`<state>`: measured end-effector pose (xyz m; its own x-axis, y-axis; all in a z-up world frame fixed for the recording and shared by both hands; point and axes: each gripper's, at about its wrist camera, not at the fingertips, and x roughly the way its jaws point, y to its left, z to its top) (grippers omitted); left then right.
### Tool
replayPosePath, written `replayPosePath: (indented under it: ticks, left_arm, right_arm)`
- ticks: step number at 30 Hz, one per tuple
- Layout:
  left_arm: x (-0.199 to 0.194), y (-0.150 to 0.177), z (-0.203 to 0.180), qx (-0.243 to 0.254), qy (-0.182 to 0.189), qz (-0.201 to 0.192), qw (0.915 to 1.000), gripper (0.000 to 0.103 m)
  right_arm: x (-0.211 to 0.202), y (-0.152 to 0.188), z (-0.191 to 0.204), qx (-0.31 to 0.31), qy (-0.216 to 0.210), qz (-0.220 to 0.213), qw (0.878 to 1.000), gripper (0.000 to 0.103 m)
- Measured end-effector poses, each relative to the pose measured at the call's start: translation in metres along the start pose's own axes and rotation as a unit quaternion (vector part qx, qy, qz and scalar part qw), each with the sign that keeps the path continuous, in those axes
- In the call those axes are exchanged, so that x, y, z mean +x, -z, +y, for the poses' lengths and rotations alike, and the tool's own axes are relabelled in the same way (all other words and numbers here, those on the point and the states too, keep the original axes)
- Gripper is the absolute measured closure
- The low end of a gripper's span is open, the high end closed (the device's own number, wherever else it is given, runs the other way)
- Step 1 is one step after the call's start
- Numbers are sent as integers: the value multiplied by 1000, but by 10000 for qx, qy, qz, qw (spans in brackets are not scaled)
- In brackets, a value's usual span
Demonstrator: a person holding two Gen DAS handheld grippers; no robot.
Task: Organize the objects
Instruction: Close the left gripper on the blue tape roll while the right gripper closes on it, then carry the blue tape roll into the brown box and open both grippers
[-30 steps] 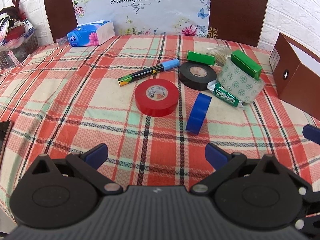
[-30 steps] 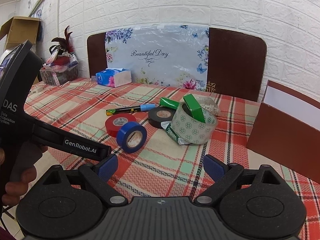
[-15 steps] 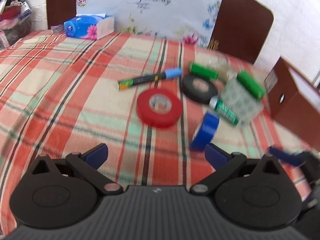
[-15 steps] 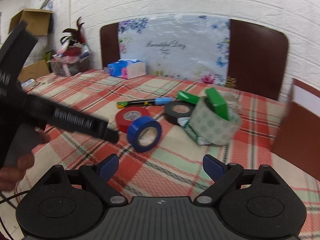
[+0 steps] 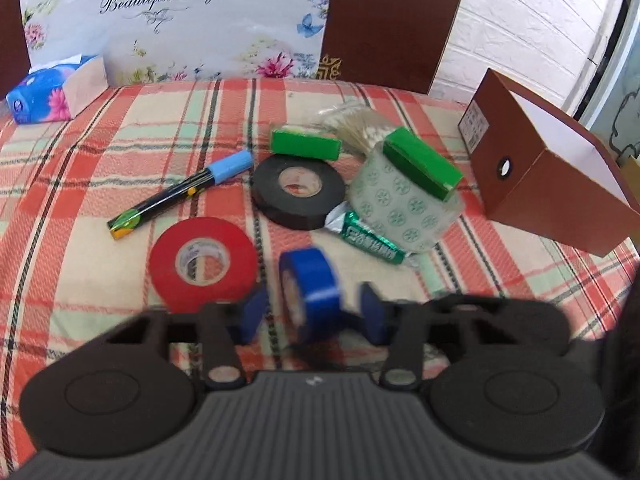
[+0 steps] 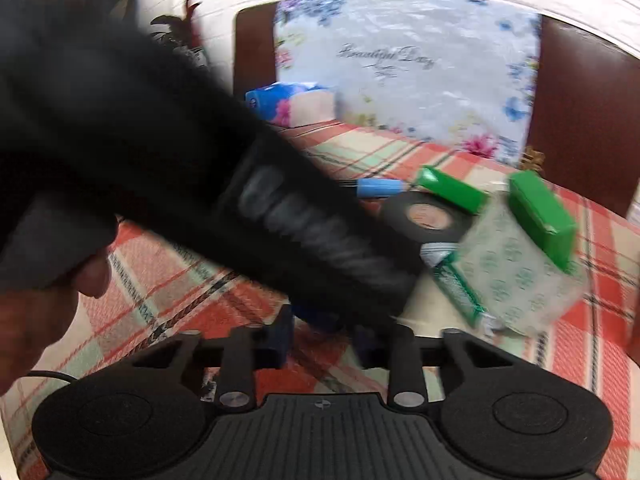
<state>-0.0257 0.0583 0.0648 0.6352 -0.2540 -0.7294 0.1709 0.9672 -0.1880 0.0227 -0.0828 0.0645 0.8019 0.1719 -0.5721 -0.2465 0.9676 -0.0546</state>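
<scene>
In the left wrist view my left gripper [image 5: 310, 312] straddles the upright blue tape roll [image 5: 310, 284]; its blue pads [image 5: 252, 314] stand a little off each side, half closed and blurred. Beyond lie a red tape roll [image 5: 204, 258], a black tape roll [image 5: 298, 192], a blue-capped marker [image 5: 180, 194], two green boxes [image 5: 306, 144], a patterned clear tape roll [image 5: 400, 204] and a green tube [image 5: 368, 240]. In the right wrist view my right gripper [image 6: 324, 344] is narrowed and empty, just behind the left gripper's black body [image 6: 300, 232], which hides the blue roll.
A brown cardboard box [image 5: 548, 184] stands at the right on the plaid tablecloth [image 5: 80, 160]. A blue tissue pack [image 5: 52, 92] sits at the back left. A floral "Beautiful Day" sheet [image 5: 180, 20] and brown chair backs stand behind the table.
Both grippers have moved forward to the blue tape roll and their jaws have narrowed from wide open. The left gripper now crosses in front of the right camera.
</scene>
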Motion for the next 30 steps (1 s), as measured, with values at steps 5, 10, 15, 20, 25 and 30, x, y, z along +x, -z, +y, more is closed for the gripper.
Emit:
replayPosePath:
  ticks: [5,10,15,20,25,30]
  left_arm:
    - [-9,8,47,-706,-356,-85,9968,62]
    - [-23,16,64,-954,-231,-124,9951,60]
    - [-8,14,58,-1028,114,98,9946,58]
    - [-7,20,43,-972,153,226,9949,68]
    - [-23,6,-9,-400,516,164,9977,68]
    - [-21,-35,-107,629,1015,-244,9925,68]
  right_arm:
    - [-14,1,8,-459,59,-216,9987,61]
    - [-4,-4,4,-270,-232,-92,9993,50]
    - [18,-8,10,-349,-312,1,9989,38]
    - [19,-6,5,-108,-490,16,9987,50]
    - [-35,10,-10,-97,159,-401,9990,50]
    - [-95,18,-66,27,1377,-1058,9848,50]
